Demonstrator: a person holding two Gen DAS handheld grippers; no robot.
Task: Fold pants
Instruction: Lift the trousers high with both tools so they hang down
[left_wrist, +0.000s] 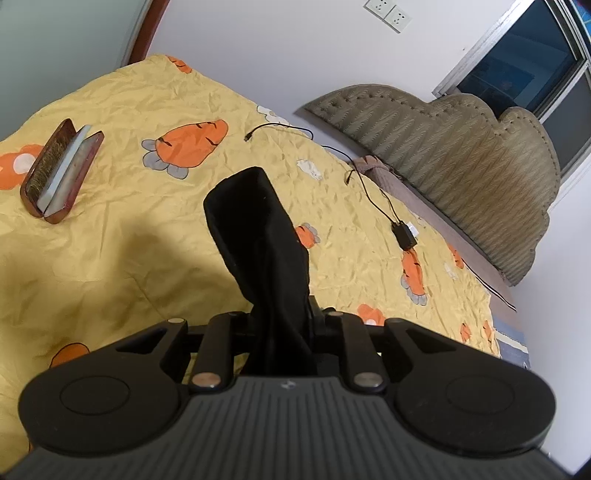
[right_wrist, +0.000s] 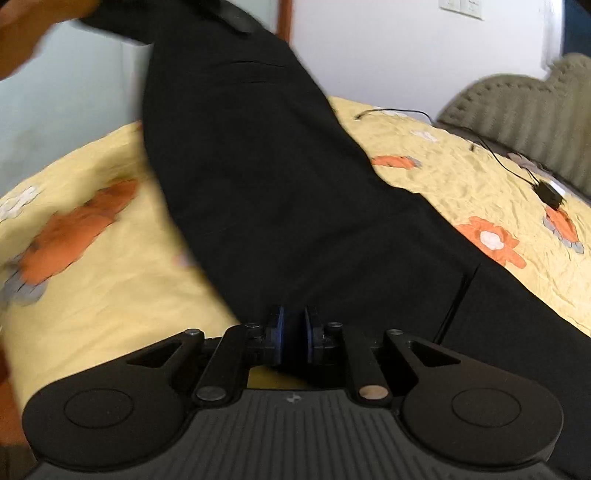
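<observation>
Left wrist view: left gripper (left_wrist: 282, 325) is clamped on a bunched strip of the black pants (left_wrist: 255, 229), which rises off the carrot-print quilt (left_wrist: 110, 240) w/ its free end in the air. Risk: thin bunch could slip out if tugged; a swing could snag the charger cable (left_wrist: 373, 195) or knock the open glasses case (left_wrist: 61, 171). Fingertips themselves are buried in cloth, can't be made out.

Right wrist view: right gripper (right_wrist: 293, 341), blue pads (right_wrist: 280, 334) pinching pants fabric (right_wrist: 258, 177), which stretches up and away, partly over the quilt. Risk: uneven pull btwn grippers could skew the fold. Blurry; top end cut off, waistband vs hem unclear.
</observation>
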